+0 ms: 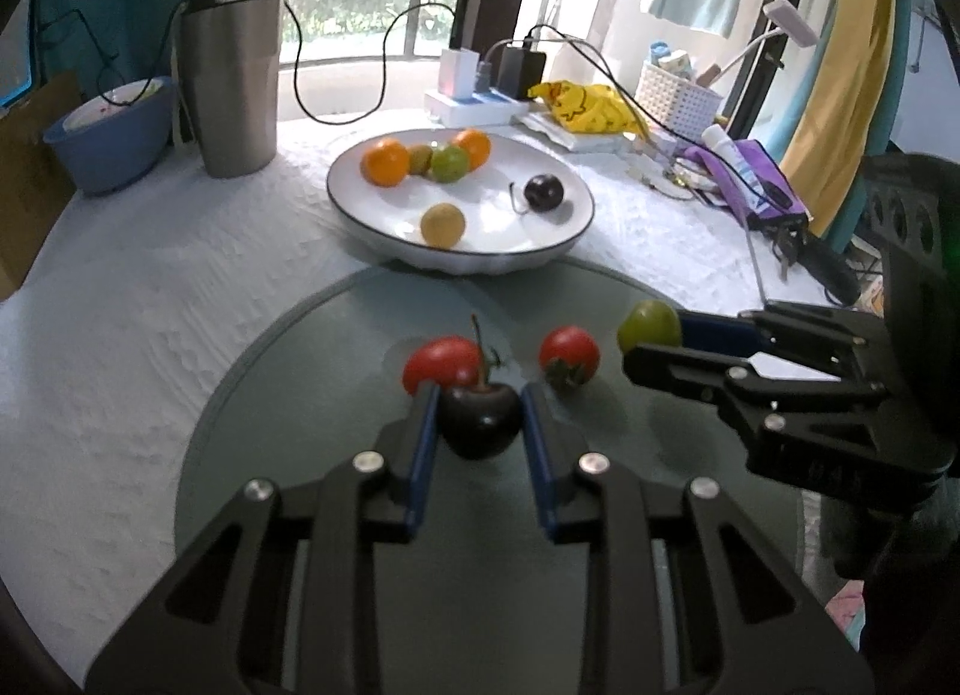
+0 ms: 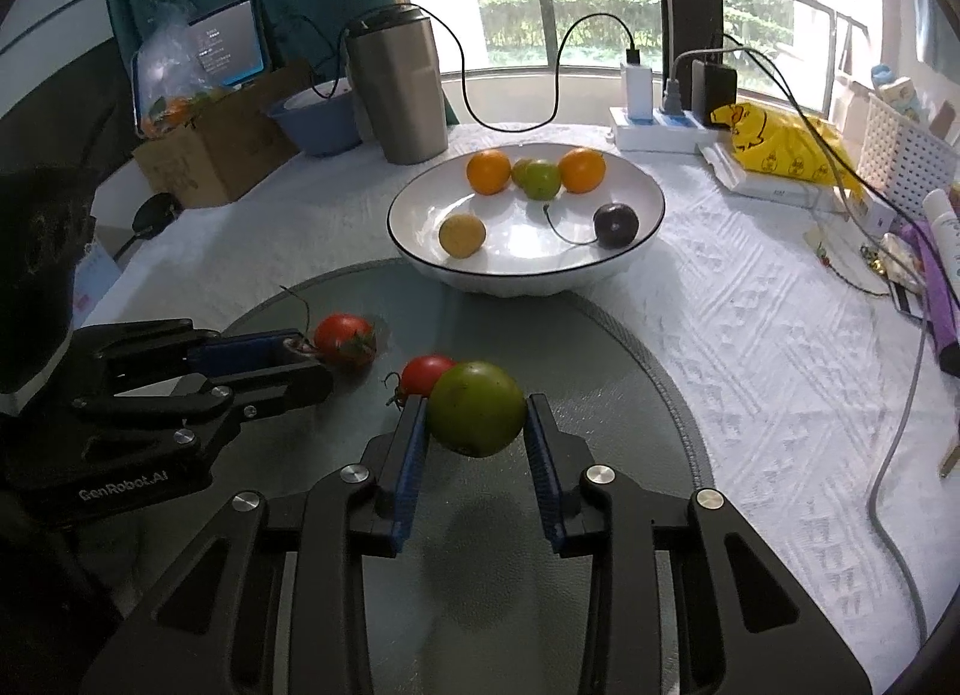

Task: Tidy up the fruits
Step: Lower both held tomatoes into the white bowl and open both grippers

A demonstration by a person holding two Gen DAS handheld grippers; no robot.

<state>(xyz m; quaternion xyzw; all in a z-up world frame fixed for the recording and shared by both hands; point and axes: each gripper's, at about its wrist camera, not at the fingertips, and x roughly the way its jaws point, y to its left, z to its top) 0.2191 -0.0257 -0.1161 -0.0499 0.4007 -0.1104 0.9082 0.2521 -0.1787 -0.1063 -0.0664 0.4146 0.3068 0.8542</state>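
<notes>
Left gripper [image 1: 479, 418] held low over the round grey glass mat [image 1: 300, 407], pointing far toward the white bowl [image 1: 384, 248]; blue pads narrowed onto a dark cherry [image 1: 480, 422], stem standing up between them. Right gripper [image 2: 477, 425] level beside it on the right, also aimed at the bowl, pads closed against the sides of a green fruit [image 2: 477, 416], which appears lifted clear of the mat above its own shadow.

On the mat, just beyond the gripper tips: two red cherry tomatoes, one left [image 1: 441, 362] and one right [image 1: 569, 353], both with green calyx.

In the bowl, six fruits: two oranges, left [image 2: 489, 171] and right [image 2: 582, 170]; a green fruit [image 2: 543, 179] between them with another greenish one [image 2: 521, 170] partly hidden behind it; one yellowish round fruit [image 2: 462, 235] at the near left; one dark cherry with stem [image 2: 616, 225] at the right.

Bowl set on the white textured cloth over the tabletop [image 2: 720, 305], touching the far edge of the mat. Steel tumbler [image 2: 399, 89] and blue bowl [image 2: 315, 119] far left.
</notes>
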